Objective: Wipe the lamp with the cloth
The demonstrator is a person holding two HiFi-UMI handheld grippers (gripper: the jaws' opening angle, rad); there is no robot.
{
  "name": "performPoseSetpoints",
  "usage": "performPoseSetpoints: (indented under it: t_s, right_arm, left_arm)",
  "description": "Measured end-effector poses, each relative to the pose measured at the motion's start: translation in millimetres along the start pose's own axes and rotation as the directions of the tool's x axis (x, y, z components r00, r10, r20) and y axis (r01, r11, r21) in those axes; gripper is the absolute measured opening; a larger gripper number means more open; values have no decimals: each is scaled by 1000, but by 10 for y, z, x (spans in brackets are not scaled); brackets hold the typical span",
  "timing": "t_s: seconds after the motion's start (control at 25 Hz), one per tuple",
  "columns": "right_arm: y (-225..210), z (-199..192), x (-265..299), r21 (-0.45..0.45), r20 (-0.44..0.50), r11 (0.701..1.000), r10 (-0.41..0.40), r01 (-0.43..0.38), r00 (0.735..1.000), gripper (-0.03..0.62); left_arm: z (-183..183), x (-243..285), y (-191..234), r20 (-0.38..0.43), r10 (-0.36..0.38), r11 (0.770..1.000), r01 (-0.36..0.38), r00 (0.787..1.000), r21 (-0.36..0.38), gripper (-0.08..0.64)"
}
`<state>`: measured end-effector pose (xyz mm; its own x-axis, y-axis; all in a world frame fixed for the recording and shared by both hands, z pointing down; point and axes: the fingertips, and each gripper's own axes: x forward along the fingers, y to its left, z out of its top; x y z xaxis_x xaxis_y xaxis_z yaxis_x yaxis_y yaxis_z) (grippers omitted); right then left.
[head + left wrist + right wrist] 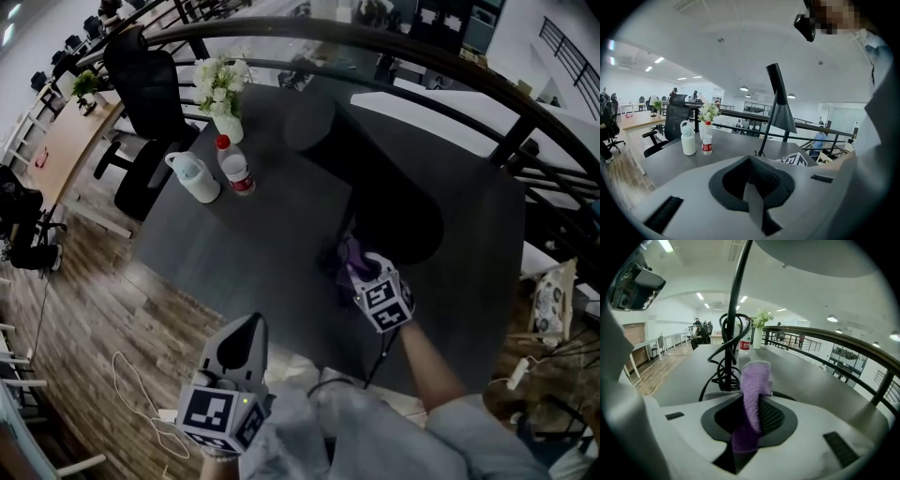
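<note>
The black lamp stands on the dark grey table; from above its long cone shade hides the base. In the right gripper view its thin stem rises just ahead of the jaws, with a coiled black cable at its foot. My right gripper is shut on a purple cloth, which sticks up out of the jaws close to the stem; the cloth also shows in the head view. My left gripper is shut and empty, held off the table's near edge, pointing at the lamp.
A white jug, a red-capped water bottle and a vase of white flowers stand at the table's far left. A black office chair is beyond them. A dark railing curves behind the table. White cable lies on the wooden floor.
</note>
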<state>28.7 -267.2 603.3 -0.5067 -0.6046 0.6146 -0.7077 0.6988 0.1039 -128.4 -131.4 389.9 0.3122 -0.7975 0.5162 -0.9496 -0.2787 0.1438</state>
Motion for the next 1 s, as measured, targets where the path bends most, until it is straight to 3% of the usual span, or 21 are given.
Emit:
performPoseSetpoints:
  t_s: [0.28,0.6,1.0]
  right_arm:
    - [-305,-9,205,-18,-33,996,-84,84,996,89]
    - [-758,-243,193,-16,-116,971,-238,238,964,89]
    - [-1027,-403,-151,2,-175,934,-352,358,919,89]
  left_arm:
    - [-117,7,75,-25,16,1000,-16,1000,-17,9]
    - [-183,29,151,-38,22,999,-23,999,-27,9]
    - [-169,114,66,-40,-52,999,51,998,-9,9]
